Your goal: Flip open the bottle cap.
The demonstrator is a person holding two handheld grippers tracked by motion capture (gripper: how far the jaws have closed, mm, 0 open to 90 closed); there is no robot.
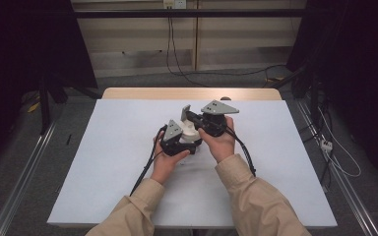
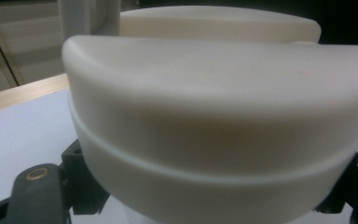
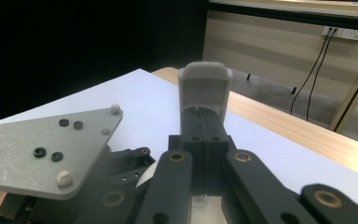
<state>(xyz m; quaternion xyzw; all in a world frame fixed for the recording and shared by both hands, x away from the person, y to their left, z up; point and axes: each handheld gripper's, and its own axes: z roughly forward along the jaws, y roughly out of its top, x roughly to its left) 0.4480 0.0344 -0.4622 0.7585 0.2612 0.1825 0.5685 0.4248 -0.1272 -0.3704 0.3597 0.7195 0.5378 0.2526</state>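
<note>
Near the middle of the white tabletop, a little toward its far edge, the person's two hands hold the two tools close together, almost touching. The left tool sits in the left hand, its grey three-cornered plate tilted up. Its jaws are drawn in and clamped on a cream-white rounded block; in the left gripper view that block stands right before the camera, with a thin ridge running around its curved wall and a second cream piece rising behind it. In the high view the same pale thing shows as a small patch between the two tools.

The right tool is held in the right hand, slightly nearer the far edge of the tabletop. In the right gripper view its black jaws stand pressed together, pad against pad, with nothing between them, and their white capped tip points toward the far edge, where the wooden rim shows. The left tool's grey plate lies just beside them.
</note>
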